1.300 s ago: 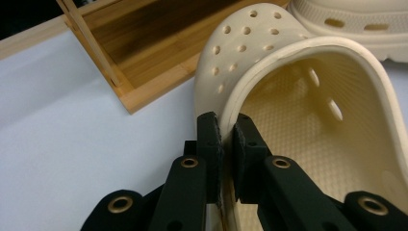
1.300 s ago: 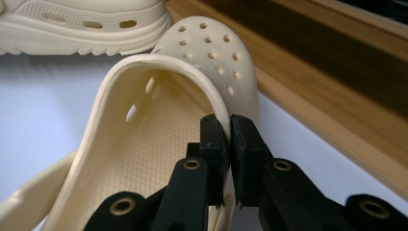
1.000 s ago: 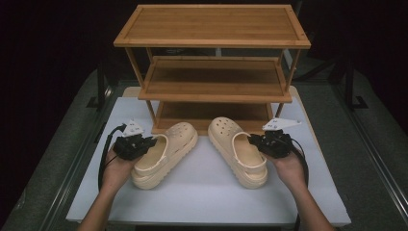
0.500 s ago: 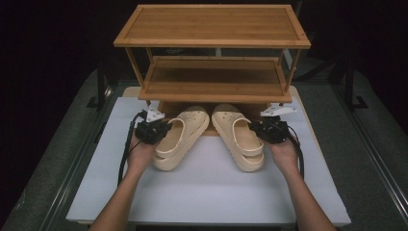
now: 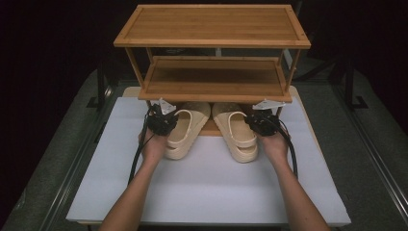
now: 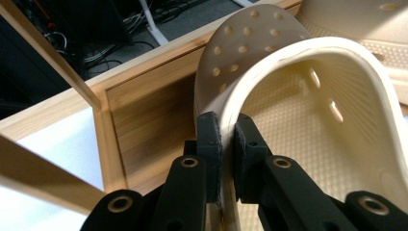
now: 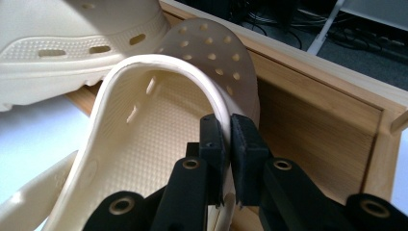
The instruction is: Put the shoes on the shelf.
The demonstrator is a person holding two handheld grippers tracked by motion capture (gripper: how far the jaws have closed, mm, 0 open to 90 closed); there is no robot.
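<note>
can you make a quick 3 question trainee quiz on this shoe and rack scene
1. True or false: each claw is shut on the rim of a cream clog.
2. Where do the clogs' toes point? A) toward the person B) under the wooden rack's lowest shelf C) off the table's left edge
3. Fill in: the rack's top shelf holds ____.

Key: 1 true: left claw grips the left clog, right claw grips the right clog. 2 B, wooden rack. 3 nothing.

1 overhead view, 2 close gripper views
</note>
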